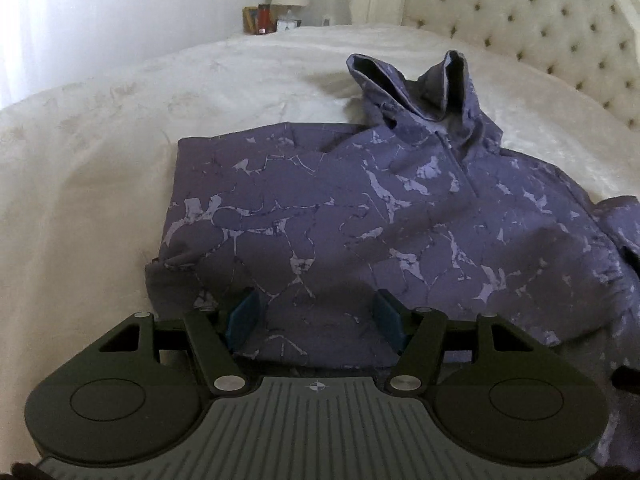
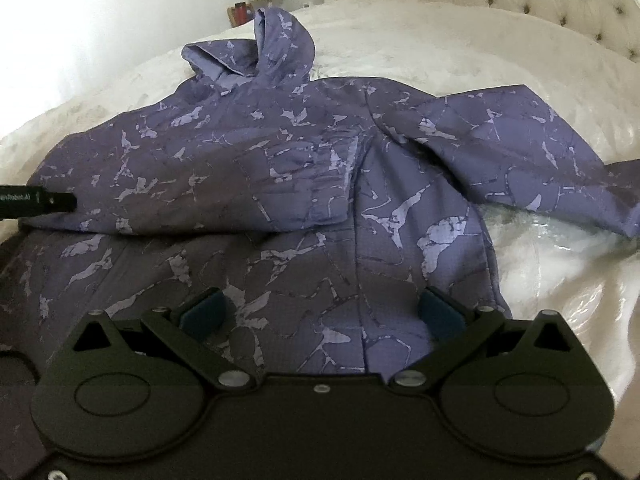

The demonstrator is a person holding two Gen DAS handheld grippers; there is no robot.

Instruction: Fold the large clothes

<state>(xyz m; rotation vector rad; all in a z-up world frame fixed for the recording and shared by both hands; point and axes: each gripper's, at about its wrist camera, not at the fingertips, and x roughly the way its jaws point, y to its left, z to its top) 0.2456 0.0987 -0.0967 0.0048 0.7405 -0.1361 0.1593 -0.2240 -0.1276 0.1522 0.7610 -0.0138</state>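
Purple marbled hoodie (image 1: 360, 216) spread on white bed (image 1: 100, 160), hood toward the tufted headboard (image 1: 520, 12), left gripper (image 1: 314, 320) and right gripper (image 2: 320, 314) both above its near hem — jaws spread wide, holding nothing, one sleeve (image 2: 520, 160) flung out from the hoodie

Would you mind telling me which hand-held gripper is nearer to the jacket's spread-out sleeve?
Right. The right hand-held gripper hovers open over the jacket hem just below that sleeve. The left hand-held gripper hovers open over the opposite, folded-in side.
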